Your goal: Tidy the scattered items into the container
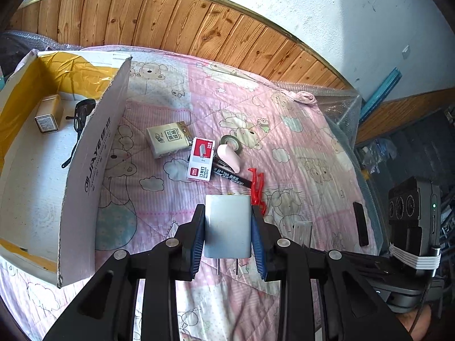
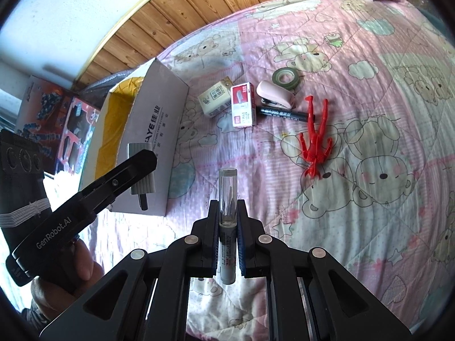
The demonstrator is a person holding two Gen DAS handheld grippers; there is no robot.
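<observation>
My left gripper [image 1: 227, 209] is shut on a grey plug adapter [image 1: 227, 227] with two prongs, held above the pink quilt just right of the white cardboard box [image 1: 93, 153]. The right wrist view shows this adapter [image 2: 140, 182] in front of the box [image 2: 159, 113]. My right gripper [image 2: 227, 203] is shut on a clear slim tube [image 2: 227, 187], held upright over the quilt. Ahead lie a tissue pack [image 1: 169, 139], a staples box [image 1: 200, 159], a pink stapler [image 1: 229, 156], a green tape roll [image 1: 231, 142], a black marker [image 1: 230, 177] and a red plastic clip [image 1: 257, 190].
Inside the box lie a small tin [image 1: 49, 113] and dark glasses [image 1: 81, 116]. A wood-panelled wall [image 1: 170, 20] runs behind the bed. The bed's right edge [image 1: 361, 170] drops to clutter. A hand [image 2: 82, 261] holds the left gripper's handle.
</observation>
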